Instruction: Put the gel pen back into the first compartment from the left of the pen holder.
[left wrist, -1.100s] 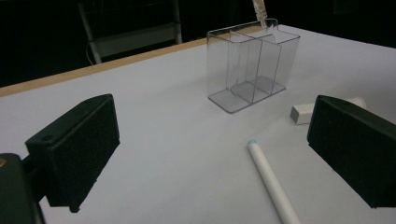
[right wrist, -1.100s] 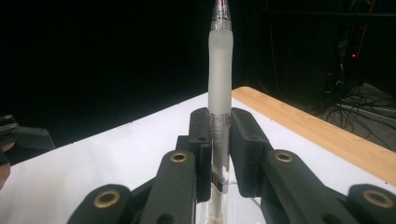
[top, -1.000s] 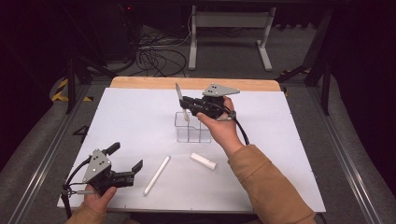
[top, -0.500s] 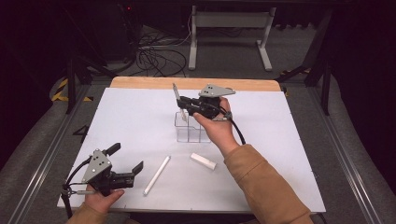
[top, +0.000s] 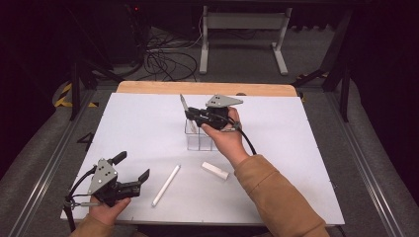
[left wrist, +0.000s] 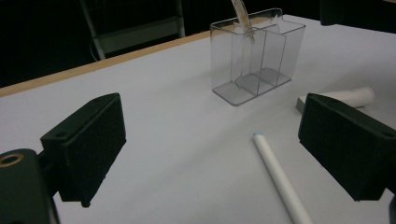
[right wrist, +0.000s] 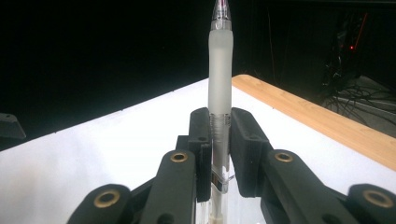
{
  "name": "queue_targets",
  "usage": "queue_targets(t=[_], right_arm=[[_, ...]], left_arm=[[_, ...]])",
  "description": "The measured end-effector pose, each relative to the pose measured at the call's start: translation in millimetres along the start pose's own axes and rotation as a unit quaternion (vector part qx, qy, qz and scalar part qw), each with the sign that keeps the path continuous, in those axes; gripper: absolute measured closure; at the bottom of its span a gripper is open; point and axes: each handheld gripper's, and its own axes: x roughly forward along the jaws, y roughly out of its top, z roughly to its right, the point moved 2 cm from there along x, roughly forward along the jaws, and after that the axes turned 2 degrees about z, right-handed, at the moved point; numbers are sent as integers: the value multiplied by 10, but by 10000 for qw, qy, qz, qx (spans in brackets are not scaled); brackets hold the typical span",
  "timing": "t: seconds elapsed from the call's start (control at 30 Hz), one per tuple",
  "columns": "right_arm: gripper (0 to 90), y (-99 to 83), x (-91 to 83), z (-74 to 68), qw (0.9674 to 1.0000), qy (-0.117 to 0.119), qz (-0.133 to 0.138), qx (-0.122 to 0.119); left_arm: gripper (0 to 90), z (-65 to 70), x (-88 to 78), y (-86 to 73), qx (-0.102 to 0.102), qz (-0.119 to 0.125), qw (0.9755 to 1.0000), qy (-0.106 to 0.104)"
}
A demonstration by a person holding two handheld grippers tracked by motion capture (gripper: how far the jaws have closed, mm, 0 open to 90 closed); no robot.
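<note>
A clear plastic box [top: 200,141] with several compartments stands mid-table. My right gripper [top: 191,115] hovers over its left end, shut on a frosted pen [top: 184,104] that stands tilted. In the right gripper view, my right gripper [right wrist: 219,135] clamps the pen [right wrist: 220,70] at its lower barrel. The pen's lower end [left wrist: 242,16] dips into the box [left wrist: 254,60]. My left gripper [top: 133,167] rests at the near left, open. Its jaws have just been closing a little with nothing held between them. A long white stick [top: 166,185] lies just to its right.
A short white piece [top: 215,170] lies near the front, right of the stick [left wrist: 280,177]; the left gripper [left wrist: 210,149] looks past both toward the box, the short piece [left wrist: 350,97] at right. A wooden strip [top: 207,88] edges the table's far side.
The right gripper and its pen have drifted slightly left over the box. The left hand has stayed in place.
</note>
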Motion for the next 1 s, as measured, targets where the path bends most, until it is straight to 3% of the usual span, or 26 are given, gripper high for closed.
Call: queue_targets(t=[0.67,0.77,1.0], right_arm=[[786,-162,21,-3,9997,-1,-225,8],[672,-147,7,-2,9999,-10,-137,97],[509,-76,-105,-16,9997,-199,-62,-108]], left_arm=[[107,4,16,-12,2,-71,10000,-27],[107,2,13,-11,15,-76,10000,-32],[107,5,13,-8,6,-75,10000,-25]])
